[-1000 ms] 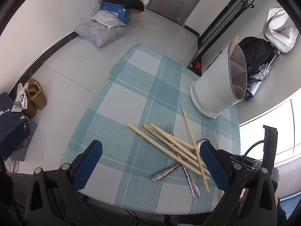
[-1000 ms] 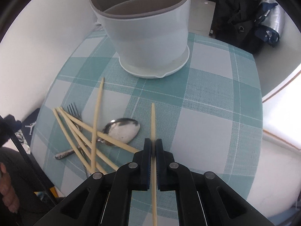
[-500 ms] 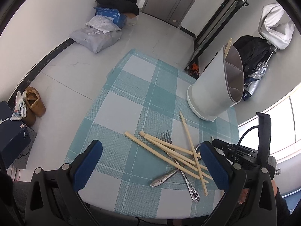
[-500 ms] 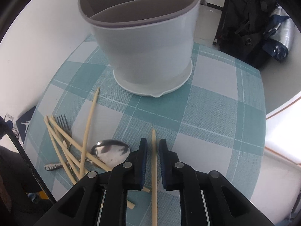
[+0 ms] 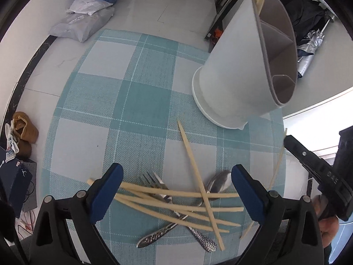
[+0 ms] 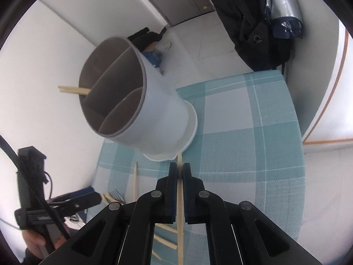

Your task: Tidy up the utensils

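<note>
A white utensil holder (image 5: 238, 66) with grey divided compartments stands on the checked table; it also shows in the right wrist view (image 6: 141, 112), with chopsticks (image 6: 74, 90) in its far compartment. My right gripper (image 6: 179, 172) is shut on one wooden chopstick (image 6: 180, 209), lifted above the table just short of the holder's base. My left gripper (image 5: 176, 174) is open and empty, low over a pile of several chopsticks (image 5: 176, 201), a fork (image 5: 158, 184) and a spoon (image 5: 218, 183).
The teal checked tablecloth (image 5: 141, 101) covers a small round table. On the floor lie bags (image 5: 83, 22) and shoes (image 5: 24, 130). A black backpack (image 6: 256, 22) stands beyond the table's far edge.
My right gripper has lifted the chopstick off the table and risen toward the holder. My left gripper has moved forward and down over the utensil pile.
</note>
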